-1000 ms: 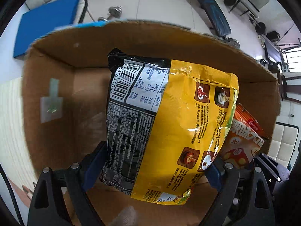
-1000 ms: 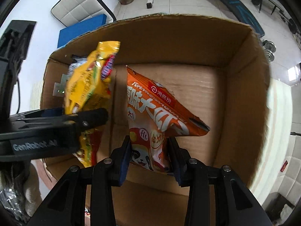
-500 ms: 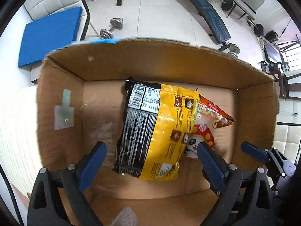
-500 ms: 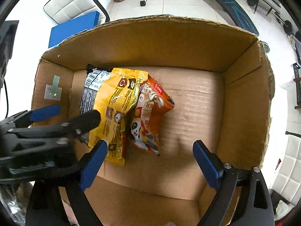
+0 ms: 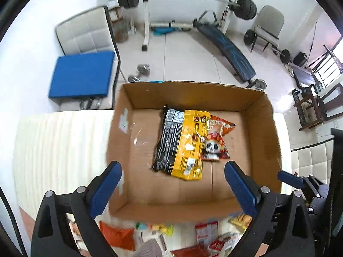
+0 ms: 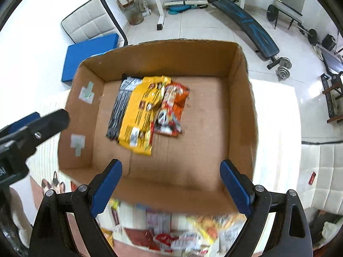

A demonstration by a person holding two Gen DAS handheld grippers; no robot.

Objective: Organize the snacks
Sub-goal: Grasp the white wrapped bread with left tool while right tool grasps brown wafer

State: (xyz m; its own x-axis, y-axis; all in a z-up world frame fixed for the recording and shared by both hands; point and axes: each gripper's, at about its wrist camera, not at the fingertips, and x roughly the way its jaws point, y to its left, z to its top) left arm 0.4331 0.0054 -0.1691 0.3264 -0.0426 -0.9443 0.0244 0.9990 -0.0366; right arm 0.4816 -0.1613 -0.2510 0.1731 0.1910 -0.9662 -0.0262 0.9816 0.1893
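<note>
An open cardboard box (image 5: 263,128) sits on the table. On its floor lie a yellow-and-black snack packet (image 5: 182,143) and, partly under its right edge, an orange packet with a panda (image 5: 216,143). My left gripper (image 5: 171,167) hovers open above the box's near side with nothing between its blue pads. In the right wrist view the same box (image 6: 242,98) holds the yellow packet (image 6: 141,111) and the orange packet (image 6: 173,98). My right gripper (image 6: 170,163) is also open and empty above the near wall. The left gripper's fingers (image 6: 42,120) show at the left.
Several loose snack packets (image 5: 203,235) (image 6: 182,231) lie on the table in front of the box. A cream ribbed cloth (image 5: 60,145) covers the table at the left. Beyond the table are a blue pad (image 5: 82,75), a weight bench (image 5: 227,49) and dumbbells on the floor.
Both grippers let go of their packets, which dropped flat onto the box floor. The right jaws opened wide. Both grippers rose and drew back out of the box.
</note>
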